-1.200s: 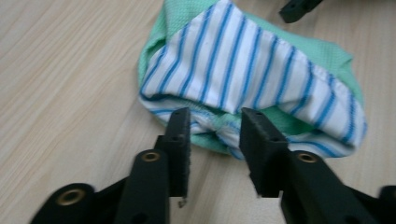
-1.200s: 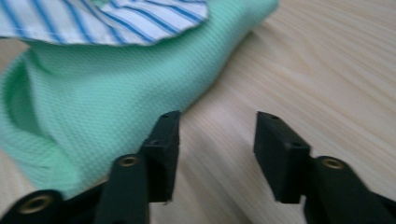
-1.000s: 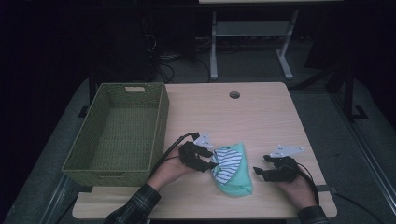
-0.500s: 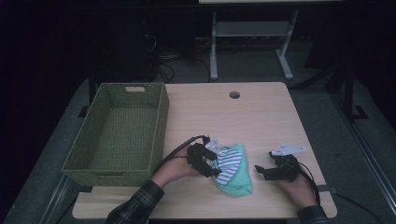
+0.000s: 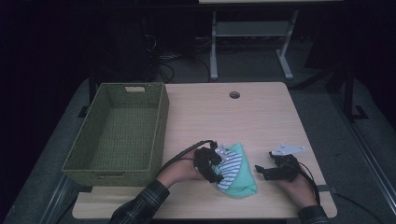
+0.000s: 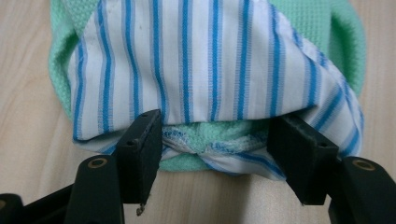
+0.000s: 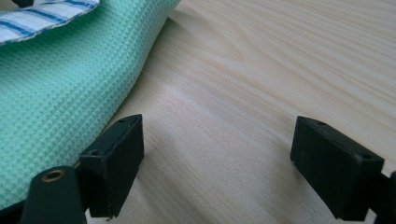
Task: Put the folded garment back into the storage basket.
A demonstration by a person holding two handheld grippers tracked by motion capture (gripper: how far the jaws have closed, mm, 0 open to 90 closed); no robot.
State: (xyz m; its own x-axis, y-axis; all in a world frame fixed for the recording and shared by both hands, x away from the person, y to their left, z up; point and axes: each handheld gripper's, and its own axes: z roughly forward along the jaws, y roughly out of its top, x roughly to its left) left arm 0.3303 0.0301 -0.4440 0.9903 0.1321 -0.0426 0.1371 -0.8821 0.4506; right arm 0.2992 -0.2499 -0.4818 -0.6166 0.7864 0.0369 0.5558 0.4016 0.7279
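Left gripper (image 6: 212, 149) spread, jaws just opened further, one black pad either side of the near fold of the bundle, neither pad pressing on it; a small twisted knot of fabric lying in the gap between them; worth centring on that knot and taking both layers at once rather than the top flap alone. Just beyond the jaws, the blue-and-white striped cotton cloth (image 6: 205, 60) draped over the mint-green waffle-weave towel (image 6: 345, 32), the two lying together as one loose heap on the pale wooden table (image 5: 261, 121), near its front edge. Right gripper (image 7: 217, 163) likewise spread and holding nothing; its left jaw just beside the towel's rounded edge, apart from it or barely touching, hard to tell; bare wood between the pads. Seen from above, left gripper (image 5: 208, 164) at the heap's left side, right gripper (image 5: 270, 171) near its right side, the heap (image 5: 236, 172) between them. Judged as the step in hand: closing in from both sides for a fresh hold; best to slide the right jaw low along the wood and under the green edge before closing, so the heap lifts whole. Farther left, the empty green woven rectangular basket (image 5: 116, 163) standing beside the table, a likely destination.
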